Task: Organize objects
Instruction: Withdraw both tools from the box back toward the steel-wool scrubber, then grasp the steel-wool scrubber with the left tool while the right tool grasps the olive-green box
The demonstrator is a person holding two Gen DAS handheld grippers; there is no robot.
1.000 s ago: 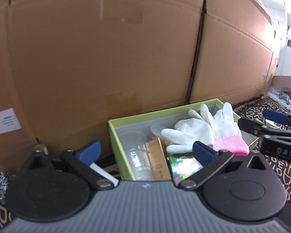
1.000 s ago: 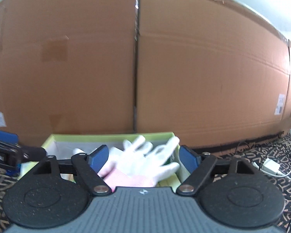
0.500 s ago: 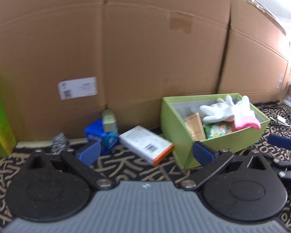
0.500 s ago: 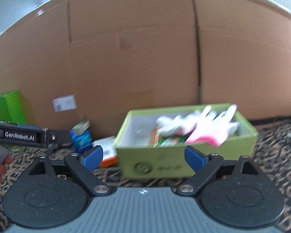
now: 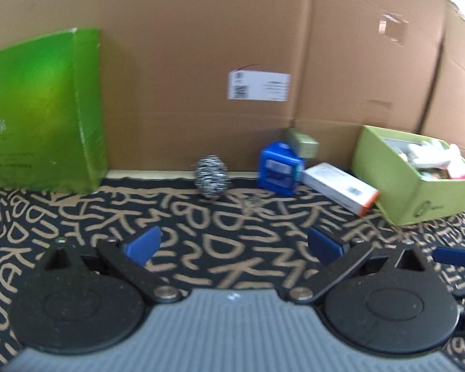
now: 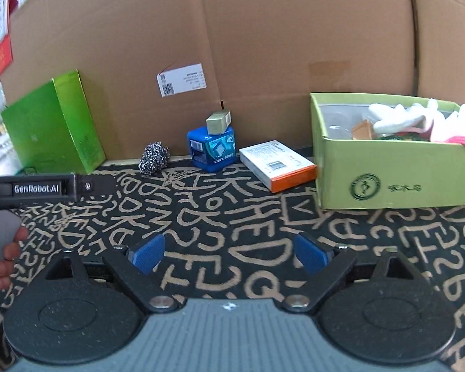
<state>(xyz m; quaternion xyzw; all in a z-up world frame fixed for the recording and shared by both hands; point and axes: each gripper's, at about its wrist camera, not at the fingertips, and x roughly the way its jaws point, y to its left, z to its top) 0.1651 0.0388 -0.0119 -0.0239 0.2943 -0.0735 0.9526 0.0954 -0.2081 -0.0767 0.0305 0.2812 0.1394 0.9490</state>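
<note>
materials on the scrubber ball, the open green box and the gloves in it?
Scrubber ball: looks like coiled steel wool, shiny grey with a tangled wire texture. Open green box: seemingly matte paperboard, with thin straight walls and a printed logo. Gloves: apparently soft knit fabric, white with a pink cuff, limp and creased.

Black mat w/ tan letter pattern [image 6: 232, 204] covers the floor. Plain brown cardboard wall [image 6: 294, 46] behind, w/ white label, black print [image 6: 182, 79]. Bright green glossy upright box [image 6: 52, 124] at left. Silver-grey steel-wool ball [image 6: 154, 158], speckled black & white. Blue cube-shaped box [image 6: 211, 148] w/ teal-white graphic; olive-gold small box [image 6: 218, 121] on top. White flat box w/ orange edge [image 6: 277, 166], black barcode. Lime-green open carton [image 6: 396, 170] w/ dark green round logo; white gloves w/ pink cuffs [image 6: 431, 124] inside. Both claws: black arms, blue pads [image 6: 147, 252].
</note>
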